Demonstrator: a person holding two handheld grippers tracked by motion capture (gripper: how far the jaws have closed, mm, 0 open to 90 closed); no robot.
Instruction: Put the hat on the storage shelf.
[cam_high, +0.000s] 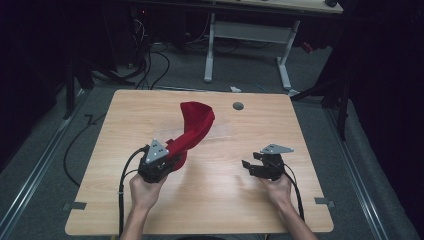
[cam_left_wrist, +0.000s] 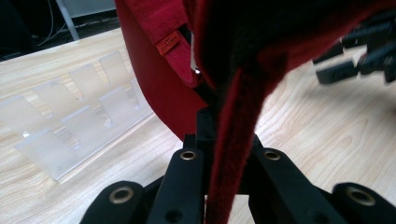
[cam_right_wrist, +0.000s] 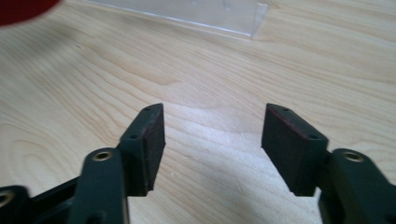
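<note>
Table (cam_high: 210, 200): pale wood, a clear rack (cam_left_wrist: 70, 121) lying on it. Red cap (cam_high: 196, 125) hangs above the table's middle-left, lifted clear. Its long axis runs from my left gripper (cam_high: 167, 162) up and away toward the far edge, open end farthest. My left jaws are clamped on its lower edge. My right gripper (cam_high: 252, 167) hovers well apart to the right, jaws spread, holding nothing. Risk: a thin edge-hold on limp fabric; a swing could slip it free or drag it onto the rack.
</note>
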